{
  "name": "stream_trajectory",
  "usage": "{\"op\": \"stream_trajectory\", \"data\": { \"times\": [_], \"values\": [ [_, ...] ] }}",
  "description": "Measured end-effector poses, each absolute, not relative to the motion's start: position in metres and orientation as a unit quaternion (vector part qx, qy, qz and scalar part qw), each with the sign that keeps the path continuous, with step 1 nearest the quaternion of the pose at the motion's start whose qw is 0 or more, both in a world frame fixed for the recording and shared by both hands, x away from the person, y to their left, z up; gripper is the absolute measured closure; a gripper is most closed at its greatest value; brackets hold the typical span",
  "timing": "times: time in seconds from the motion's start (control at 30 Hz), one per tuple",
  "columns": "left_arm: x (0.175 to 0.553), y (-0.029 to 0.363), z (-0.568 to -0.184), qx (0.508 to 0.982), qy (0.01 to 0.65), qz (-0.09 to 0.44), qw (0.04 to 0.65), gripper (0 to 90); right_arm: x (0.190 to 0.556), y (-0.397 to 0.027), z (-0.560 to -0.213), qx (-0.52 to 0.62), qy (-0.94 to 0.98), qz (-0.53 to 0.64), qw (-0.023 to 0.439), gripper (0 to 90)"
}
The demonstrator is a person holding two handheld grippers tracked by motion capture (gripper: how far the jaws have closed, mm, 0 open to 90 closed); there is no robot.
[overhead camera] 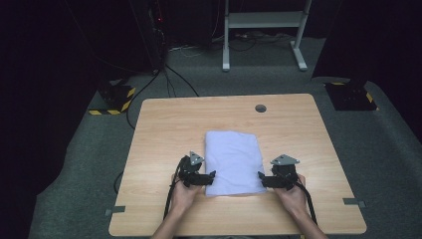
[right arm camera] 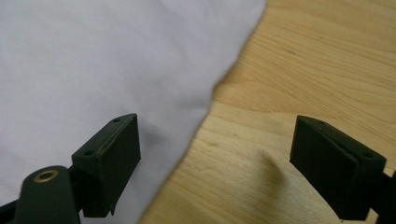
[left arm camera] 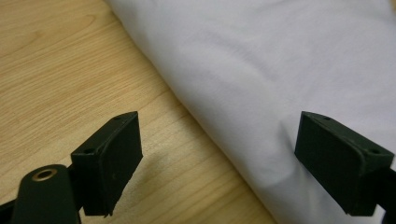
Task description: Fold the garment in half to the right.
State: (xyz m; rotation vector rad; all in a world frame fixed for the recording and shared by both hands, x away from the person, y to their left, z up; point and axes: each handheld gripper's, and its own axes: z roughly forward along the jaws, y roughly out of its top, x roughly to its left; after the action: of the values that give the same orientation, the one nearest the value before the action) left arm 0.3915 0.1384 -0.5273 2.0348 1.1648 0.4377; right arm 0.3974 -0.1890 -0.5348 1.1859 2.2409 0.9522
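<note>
While the folded white rectangular cloth (overhead camera: 234, 162) is laid mid-table on the light wooden table (overhead camera: 164, 124) | left gripper (overhead camera: 211, 176) and right gripper (overhead camera: 261, 177) are held agape, astride its near corners | nothing grasped | grey grommet hole (overhead camera: 260, 108) beyond cloth.

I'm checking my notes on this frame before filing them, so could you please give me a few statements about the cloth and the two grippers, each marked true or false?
1. A folded white cloth lies on the wooden table. True.
2. The left gripper is clamped shut on the cloth. False: its jaws stand wide open, straddling the cloth's edge.
3. The right gripper is at the cloth's near right corner with its jaws open. True.
4. The cloth hangs over the table's far edge. False: it lies wholly on the tabletop, nearer the person's side.
5. A mug stands beside the cloth. False: the cloth is the one loose thing on the table.
</note>
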Motion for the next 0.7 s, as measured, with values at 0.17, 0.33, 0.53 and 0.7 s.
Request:
{"op": "stream_trajectory", "data": {
  "times": [0.17,0.33,0.53,0.7],
  "values": [
    [0.384,0.124,-0.527,0.811,0.431,0.168,0.359,14.7,0.387,-0.18,-0.534,0.403,0.821,0.349,0.204,16.2],
    [0.377,0.13,-0.535,0.816,0.434,0.173,0.341,14.6,0.382,-0.187,-0.539,0.405,0.824,0.341,0.201,15.3],
    [0.363,0.133,-0.535,0.817,0.43,0.177,0.341,14.8,0.373,-0.19,-0.533,0.396,0.821,0.357,0.203,15.3],
    [0.356,0.138,-0.537,0.818,0.433,0.173,0.336,15.4,0.37,-0.192,-0.539,0.392,0.829,0.345,0.203,15.0]
  ]
}}
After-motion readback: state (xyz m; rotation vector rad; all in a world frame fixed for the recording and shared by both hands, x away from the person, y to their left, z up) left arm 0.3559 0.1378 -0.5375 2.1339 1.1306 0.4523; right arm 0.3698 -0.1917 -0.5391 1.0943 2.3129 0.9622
